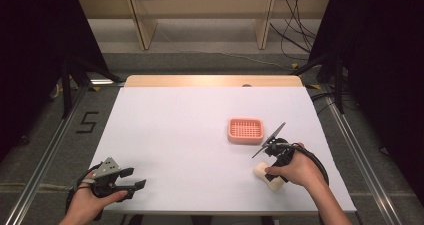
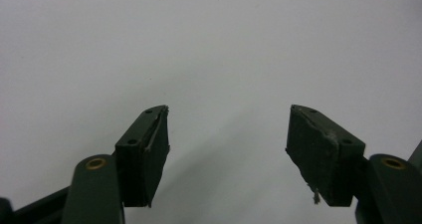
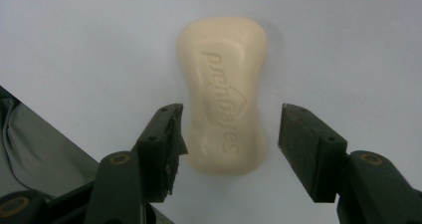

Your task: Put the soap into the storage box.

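A: Well, the cream, waisted bar of soap (image 3: 224, 97) lies flat on the white worktop (image 1: 175, 135) near its front right corner, and the right gripper (image 3: 230, 134) has its jaws standing apart on either side of the bar's near end. The left one looks to be just at the bar's edge, the right one has a gap, so nothing is clamped

B: So what could go wrong?

A: I'd say a lopsided close: one jaw meets the smooth, rounded soap first and shoves it sideways, or it squirts out from the narrow waist. The worktop's front edge is near, with floor below, so a skid toward the person could drop it

B: And the left gripper (image 2: 226, 134)?

A: Jaws wide apart over bare worktop at the front left corner, well apart from the soap

B: Room farther off?

A: Plenty. The pink slotted plastic soap dish (image 1: 245, 130) sits just beyond the right hand (image 1: 295, 170), with open worktop all round it
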Motion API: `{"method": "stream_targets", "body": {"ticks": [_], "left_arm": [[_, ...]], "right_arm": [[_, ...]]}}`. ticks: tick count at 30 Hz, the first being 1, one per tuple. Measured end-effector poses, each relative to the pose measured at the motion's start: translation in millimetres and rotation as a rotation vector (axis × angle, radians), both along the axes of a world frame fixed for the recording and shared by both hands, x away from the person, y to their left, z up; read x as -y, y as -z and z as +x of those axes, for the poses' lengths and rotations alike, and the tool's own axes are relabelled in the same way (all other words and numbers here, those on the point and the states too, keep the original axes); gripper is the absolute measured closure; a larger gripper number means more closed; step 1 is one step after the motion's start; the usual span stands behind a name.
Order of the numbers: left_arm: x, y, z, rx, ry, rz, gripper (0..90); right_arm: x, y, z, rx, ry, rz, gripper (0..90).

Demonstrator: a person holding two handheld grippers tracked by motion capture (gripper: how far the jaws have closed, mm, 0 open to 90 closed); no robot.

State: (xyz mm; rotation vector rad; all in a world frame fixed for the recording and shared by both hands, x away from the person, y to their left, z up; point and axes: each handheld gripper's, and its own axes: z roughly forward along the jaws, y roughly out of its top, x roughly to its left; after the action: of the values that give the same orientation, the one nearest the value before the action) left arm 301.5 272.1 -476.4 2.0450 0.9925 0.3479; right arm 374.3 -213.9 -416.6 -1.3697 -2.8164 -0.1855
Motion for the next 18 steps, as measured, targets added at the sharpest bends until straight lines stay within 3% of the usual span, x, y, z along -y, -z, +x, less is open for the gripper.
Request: {"method": "stream_targets", "body": {"ticks": [4,6,8,12,13,14,17,18], "left_arm": [[1.5,0.5,-1.0,-0.003,-0.015,-0.023,32.6],[1.2,0.6,-0.8,-0.001,-0.011,-0.027,32.6],[1.3,0.8,-0.6,-0.001,-0.011,-0.029,32.6],[1.3,0.0,-1.1,-0.004,-0.014,-0.025,32.7],[1.3,-0.1,-1.2,-0.004,-0.015,-0.026,32.7],[1.0,-0.6,-1.5,-0.02,-0.012,-0.034,32.6],[-0.1,-1.1,-0.8,-0.002,0.0,-0.014,32.7],[2.3,-0.3,-1.5,-0.017,-0.021,-0.047,32.7]], "right_arm": [[-3.6,2.6,1.4,-0.009,0.007,-0.007,43.1],[-3.5,4.9,3.8,-0.005,-0.023,-0.008,43.1],[-6.5,5.0,4.2,-0.021,0.002,-0.013,43.1],[-9.2,8.3,6.3,-0.033,0.005,-0.023,43.1],[-8.4,9.8,8.1,-0.029,-0.016,-0.029,43.1],[-11.0,11.2,8.4,-0.043,0.019,-0.04,43.0],[-10.7,13.2,10.0,-0.043,-0.005,-0.042,42.9],[-13.2,14.3,10.7,-0.056,0.009,-0.052,42.9]]}}
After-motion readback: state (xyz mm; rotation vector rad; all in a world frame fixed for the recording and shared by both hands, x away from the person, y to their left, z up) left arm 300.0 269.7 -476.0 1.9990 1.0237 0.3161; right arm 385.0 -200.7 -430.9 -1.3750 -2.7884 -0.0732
